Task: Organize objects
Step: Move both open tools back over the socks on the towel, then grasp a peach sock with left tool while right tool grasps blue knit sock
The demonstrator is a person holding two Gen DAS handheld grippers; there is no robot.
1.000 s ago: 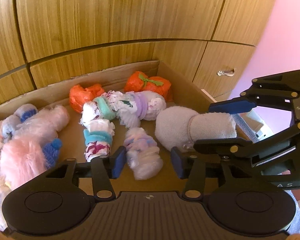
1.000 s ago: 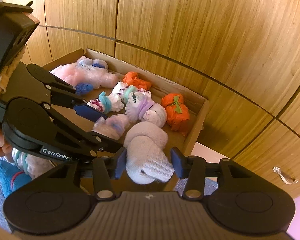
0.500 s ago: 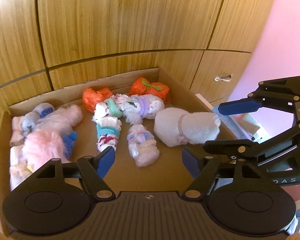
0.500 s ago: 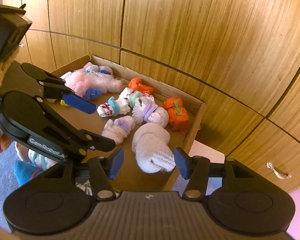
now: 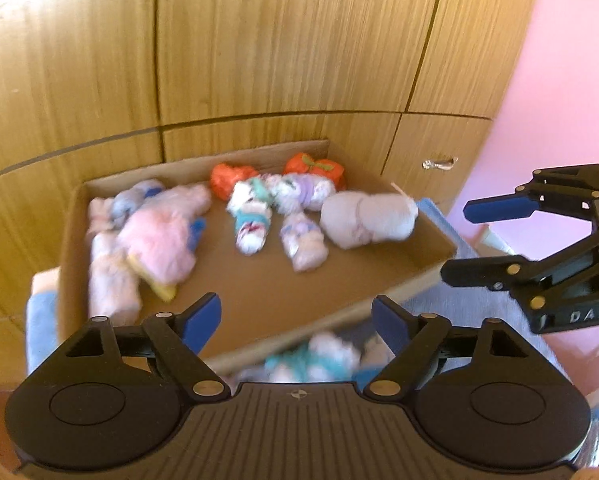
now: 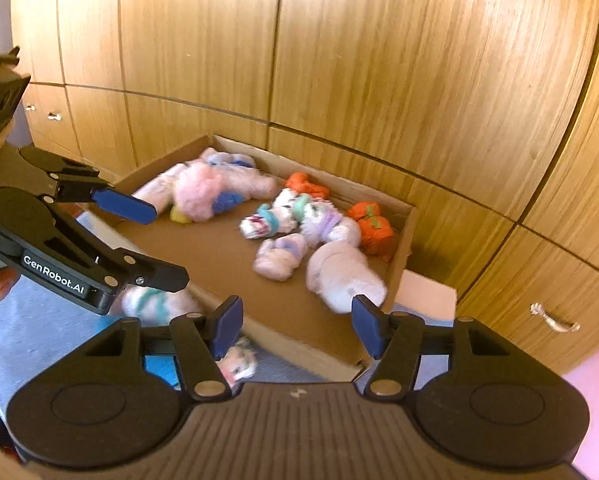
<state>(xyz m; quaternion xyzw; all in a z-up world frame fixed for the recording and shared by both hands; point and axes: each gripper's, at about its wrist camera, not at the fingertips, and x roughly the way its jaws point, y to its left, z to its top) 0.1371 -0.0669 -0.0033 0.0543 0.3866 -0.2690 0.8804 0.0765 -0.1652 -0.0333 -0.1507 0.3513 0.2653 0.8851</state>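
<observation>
Sock bundles, rolled, soft goods, stored in a shallow cardboard box (image 5: pixel 427 264) against wooden cupboard doors (image 5: pixel 259 40); further bundles lie outside on grey carpet (image 6: pixel 39 320) below the box's near edge.

1. Fluffy pink bundle (image 5: pixel 159 244), largest; left end of the box, beside pale rolls along the left wall. Judged light and very compressible; grip across the middle, since fluff alone would likely slip.
2. White knit sock roll (image 5: pixel 363 220), right side of the box, near the right wall. Soft, springy; the waist where it is tucked looks the firmest hold.
3. Patterned white rolls with teal and lilac bands (image 5: pixel 275 208), centre toward the back wall. Take at the band.
4. Orange bundles (image 5: pixel 315 166), back right corner; small, thin fabric, probably slippery.
5. Teal-and-white bundle (image 5: pixel 311 360), on the carpet, blurred.

Left gripper (image 5: pixel 295 316): jaws apart and opening, nothing between them. Right gripper (image 6: pixel 297 324): jaws apart and opening, likewise empty.
</observation>
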